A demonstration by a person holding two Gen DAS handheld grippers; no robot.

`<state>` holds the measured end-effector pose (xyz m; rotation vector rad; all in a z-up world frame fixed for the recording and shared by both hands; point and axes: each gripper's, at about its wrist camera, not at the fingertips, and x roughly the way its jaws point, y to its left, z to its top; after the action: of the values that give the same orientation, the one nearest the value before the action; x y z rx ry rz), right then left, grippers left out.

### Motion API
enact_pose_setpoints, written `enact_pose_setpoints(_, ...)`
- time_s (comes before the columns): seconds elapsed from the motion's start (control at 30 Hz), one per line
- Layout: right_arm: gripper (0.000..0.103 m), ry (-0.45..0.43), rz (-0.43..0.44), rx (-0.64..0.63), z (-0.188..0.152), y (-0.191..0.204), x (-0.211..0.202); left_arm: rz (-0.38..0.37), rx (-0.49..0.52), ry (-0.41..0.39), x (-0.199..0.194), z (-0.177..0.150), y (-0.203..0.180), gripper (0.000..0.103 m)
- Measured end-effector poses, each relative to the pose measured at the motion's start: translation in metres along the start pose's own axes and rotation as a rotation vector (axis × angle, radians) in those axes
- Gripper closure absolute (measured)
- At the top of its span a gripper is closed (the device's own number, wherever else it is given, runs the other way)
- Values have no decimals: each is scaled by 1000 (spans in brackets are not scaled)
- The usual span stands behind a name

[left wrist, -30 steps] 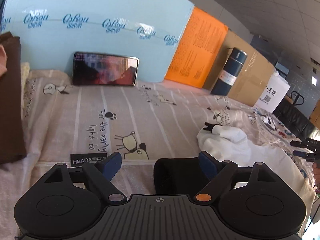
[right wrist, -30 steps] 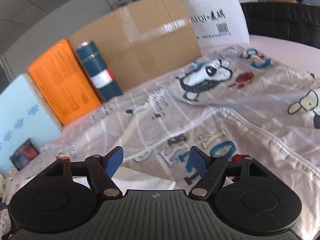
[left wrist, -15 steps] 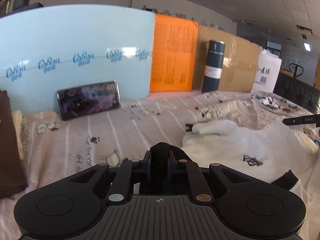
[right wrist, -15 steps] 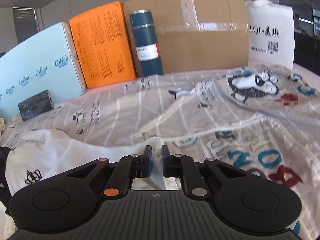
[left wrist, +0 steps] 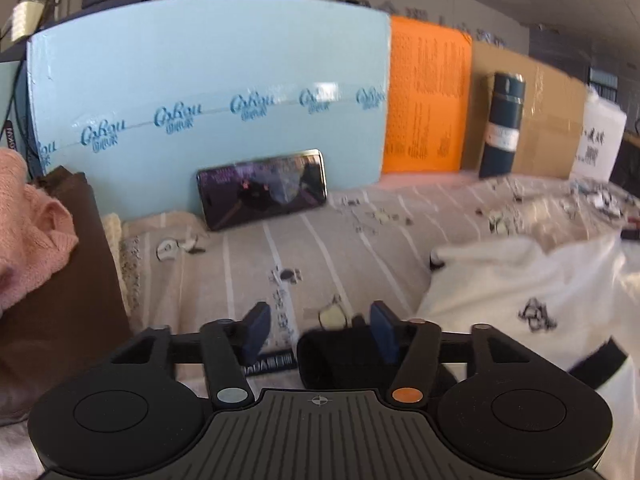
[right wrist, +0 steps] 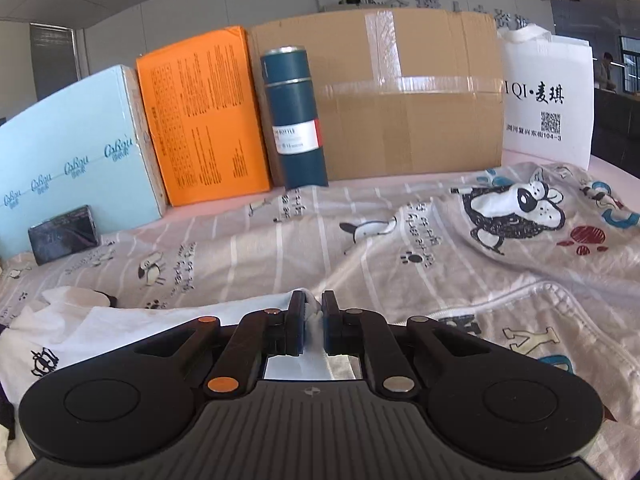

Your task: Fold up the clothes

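A white shirt with black trim and a small black crown print lies on the patterned bedsheet. It shows at the right of the left wrist view (left wrist: 520, 280) and at the lower left of the right wrist view (right wrist: 132, 324). My left gripper (left wrist: 318, 332) is open, with the shirt's black cuff (left wrist: 336, 360) lying loose between its blue pads. My right gripper (right wrist: 313, 320) is shut on a fold of the white shirt's edge, which sticks up between its pads.
A phone (left wrist: 264, 188) leans on a light blue foam board (left wrist: 208, 100). An orange box (right wrist: 204, 120), a dark blue bottle (right wrist: 294, 120), a cardboard box (right wrist: 404, 96) and a white bag (right wrist: 548, 100) line the back. Brown and pink clothes (left wrist: 44, 260) are stacked at left.
My left gripper was shut on the black cuff half a second ago and has now opened, letting it go. My right gripper closed on the shirt's edge and stays shut.
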<state>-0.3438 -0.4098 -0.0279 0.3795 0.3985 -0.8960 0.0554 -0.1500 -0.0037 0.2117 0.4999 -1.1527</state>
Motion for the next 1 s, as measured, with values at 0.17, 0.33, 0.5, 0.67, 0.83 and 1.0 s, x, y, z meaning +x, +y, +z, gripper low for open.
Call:
enact_pose_setpoints(0.17, 95, 11, 9, 9, -5, 0, 7, -199, -200, -33, 29, 24, 5, 36)
enact_pose_setpoints(0.33, 94, 26, 17, 10, -9, 0, 12, -361, -182, 66, 89, 31, -25, 35)
enact_pose_setpoints(0.5, 93, 49, 19, 10, -12, -1, 19, -418, -7, 190, 129, 21, -56, 32)
enact_pose_setpoints(0.67, 92, 30, 17, -5, -10, 2, 18, -398, 233, 156, 118, 3, -89, 90)
enact_pose_setpoints(0.83, 93, -6, 10, -25, -7, 6, 16, -233, 344, -127, 69, 23, -101, 92)
enact_pose_setpoints(1.0, 95, -194, -47, -129, 17, 28, 0, -70, 350, -327, 52, 46, -97, 92)
